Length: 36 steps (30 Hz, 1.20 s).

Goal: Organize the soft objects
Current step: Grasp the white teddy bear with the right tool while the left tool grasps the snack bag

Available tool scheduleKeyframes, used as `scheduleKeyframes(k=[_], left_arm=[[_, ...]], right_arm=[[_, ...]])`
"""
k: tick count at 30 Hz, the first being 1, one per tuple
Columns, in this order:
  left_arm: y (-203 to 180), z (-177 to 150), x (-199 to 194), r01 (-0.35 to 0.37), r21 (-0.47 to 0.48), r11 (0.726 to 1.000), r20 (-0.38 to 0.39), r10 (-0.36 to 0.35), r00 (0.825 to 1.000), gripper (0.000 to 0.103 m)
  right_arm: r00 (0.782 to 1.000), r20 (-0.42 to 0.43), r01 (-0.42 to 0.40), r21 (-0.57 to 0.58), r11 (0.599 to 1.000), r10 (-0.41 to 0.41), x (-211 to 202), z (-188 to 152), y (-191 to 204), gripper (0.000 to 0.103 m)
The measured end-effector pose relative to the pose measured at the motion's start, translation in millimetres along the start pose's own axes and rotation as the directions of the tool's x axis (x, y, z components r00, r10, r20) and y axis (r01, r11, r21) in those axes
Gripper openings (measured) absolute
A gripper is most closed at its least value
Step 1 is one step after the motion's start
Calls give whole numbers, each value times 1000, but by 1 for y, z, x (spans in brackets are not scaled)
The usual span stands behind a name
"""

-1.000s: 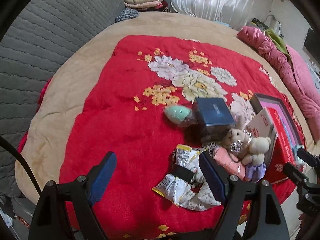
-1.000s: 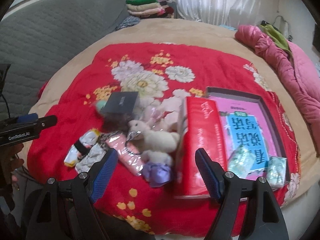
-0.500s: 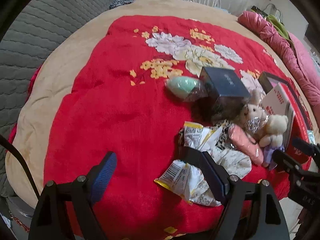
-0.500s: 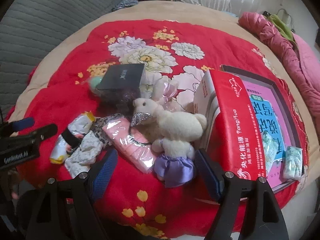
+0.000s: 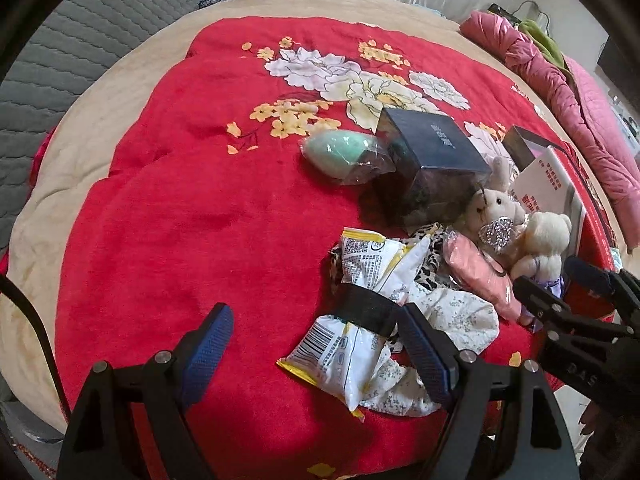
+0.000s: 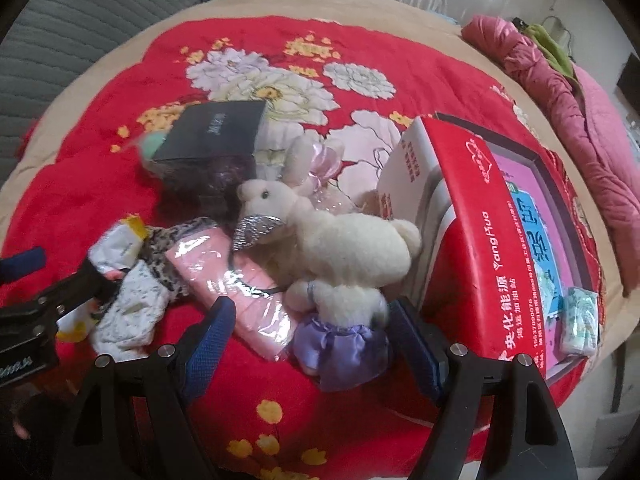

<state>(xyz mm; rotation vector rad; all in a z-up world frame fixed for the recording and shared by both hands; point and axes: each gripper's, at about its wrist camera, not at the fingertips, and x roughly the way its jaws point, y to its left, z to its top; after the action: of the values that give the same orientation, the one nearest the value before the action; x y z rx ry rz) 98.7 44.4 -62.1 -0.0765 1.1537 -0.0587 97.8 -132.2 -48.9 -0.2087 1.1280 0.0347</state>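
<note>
Lowered since a second ago, both claws, so the heap of soft things fills more of each view. Spread wide and gripping nothing: left claw (image 5: 316,348), poised over bare red blanket with its right pad at the edge of a white and yellow printed plastic packet (image 5: 356,344) wrapped by a black band. Spread just as wide and empty: right claw (image 6: 312,340), straddling the lower end of the plush toy.

Largest first:
- Round bed under a beige plush cover (image 5: 100,92), with a grey quilted headboard (image 5: 60,40) behind.
- Red fleece blanket printed with white and yellow flowers (image 5: 180,208), spread across the bed and carrying everything else.
- Crumpled pink quilted bedding (image 6: 568,104) along the far right edge.
- Shallow dark-framed tray with a pink and blue printed sheet inside (image 6: 536,184), at the right.
- Red and white cardboard carton with Chinese lettering (image 6: 472,240), propped against that tray.
- Dark navy square gift box on a clear plastic base (image 5: 428,148), behind the heap.
- Cream plush rabbit with a silver sequin mask and lilac satin skirt (image 6: 344,240), lying against the carton.
- Pink cloth sealed in clear wrapping (image 6: 240,280), touching the rabbit's left side.
- White floral fabric piece (image 5: 456,320), under and beside the packet.
- Leopard-print fabric scrap (image 5: 428,256), between packet and pink cloth.
- Mint-green egg-shaped sponge in clear film (image 5: 340,152), touching the navy box.
- Small pale green tissue pack (image 6: 580,320), at the tray's near corner.
</note>
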Motion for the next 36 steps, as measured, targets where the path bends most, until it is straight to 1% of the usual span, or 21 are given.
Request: scheduleKeyframes(k=[4, 9, 14, 16, 19, 20, 21, 22, 23, 25, 32, 36], left_arm=[[-2, 0, 6, -1, 9, 1000, -10, 1, 1000, 84], [-2, -1, 11, 2, 8, 1000, -20, -2, 1000, 84], [1, 0, 14, 4, -5, 1000, -24, -4, 1000, 84], [1, 0, 16, 6, -13, 1000, -27, -6, 1000, 84], [1, 0, 17, 7, -15, 1000, -29, -8, 1000, 84], [1, 0, 17, 8, -16, 1000, -29, -9, 1000, 84], [1, 0, 17, 9, -18, 1000, -29, -10, 1000, 84], [1, 0, 17, 9, -17, 1000, -30, -9, 1000, 84], [1, 0, 17, 10, -19, 1000, -31, -11, 999, 84], [1, 0, 18, 16, -23, 1000, -32, -16, 999, 84], [6, 0, 20, 41, -37, 998, -33, -43, 999, 83], [8, 0, 22, 68, -49, 997, -40, -70, 997, 75]], right_arm=[[1000, 2, 26, -16, 1000, -26, 6, 4, 5, 81], [996, 7, 87, -43, 995, -87, 15, 9, 11, 80], [988, 12, 156, -80, 985, -155, 22, 12, 15, 73], [983, 15, 185, -102, 977, -185, 25, 12, 17, 65], [977, 22, 212, -135, 968, -211, 29, 12, 20, 64], [977, 24, 214, -143, 966, -212, 29, 11, 20, 63], [977, 28, 212, -151, 966, -210, 29, 11, 21, 58], [978, 30, 208, -158, 965, -206, 29, 11, 23, 51], [981, 27, 196, -159, 968, -194, 29, 11, 23, 48], [981, 38, 192, -158, 969, -189, 27, 10, 23, 47], [992, 50, 118, -116, 986, -112, 16, 11, 14, 45], [995, 63, 78, -108, 991, -72, 8, 10, 13, 45]])
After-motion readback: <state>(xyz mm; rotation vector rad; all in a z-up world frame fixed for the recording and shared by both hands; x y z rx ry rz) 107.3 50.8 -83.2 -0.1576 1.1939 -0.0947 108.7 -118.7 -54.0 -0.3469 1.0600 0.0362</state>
